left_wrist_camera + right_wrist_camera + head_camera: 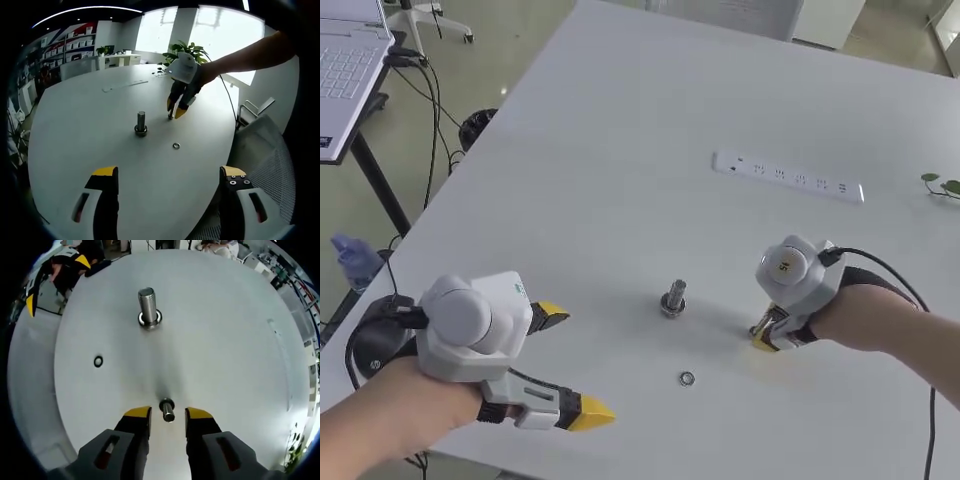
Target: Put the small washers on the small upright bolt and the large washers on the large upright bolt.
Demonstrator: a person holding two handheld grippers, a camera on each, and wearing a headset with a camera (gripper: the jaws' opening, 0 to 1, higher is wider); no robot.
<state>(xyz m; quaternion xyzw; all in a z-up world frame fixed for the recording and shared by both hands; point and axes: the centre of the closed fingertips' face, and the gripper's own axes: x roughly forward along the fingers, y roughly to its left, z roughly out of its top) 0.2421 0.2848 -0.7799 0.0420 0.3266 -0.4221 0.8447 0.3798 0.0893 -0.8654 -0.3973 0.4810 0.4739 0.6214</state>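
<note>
Hand-held grippers, two in all, work over a smooth, matte white tabletop point(620, 150) with a rounded edge; both have grey plastic bodies and yellow-tipped jaws. The left hand-held gripper point(578, 365) point(169, 172) hovers near the tabletop's edge with its jaws spread wide and nothing between them. The right hand-held gripper point(765, 335) point(167, 414) point(176, 107) points down at the surface, its jaws narrow and set either side of the small upright bolt point(166, 410), with a sliver of gap showing on each side. There are two bolts, both of grey threaded metal. The large upright bolt point(673, 298) point(141, 123) point(149, 307) stands apart at mid-table, a wider shiny ring around its base. One small washer point(687, 378) point(176, 145) point(98, 361), a thin flat ring, lies loose on the tabletop near the large bolt.
</note>
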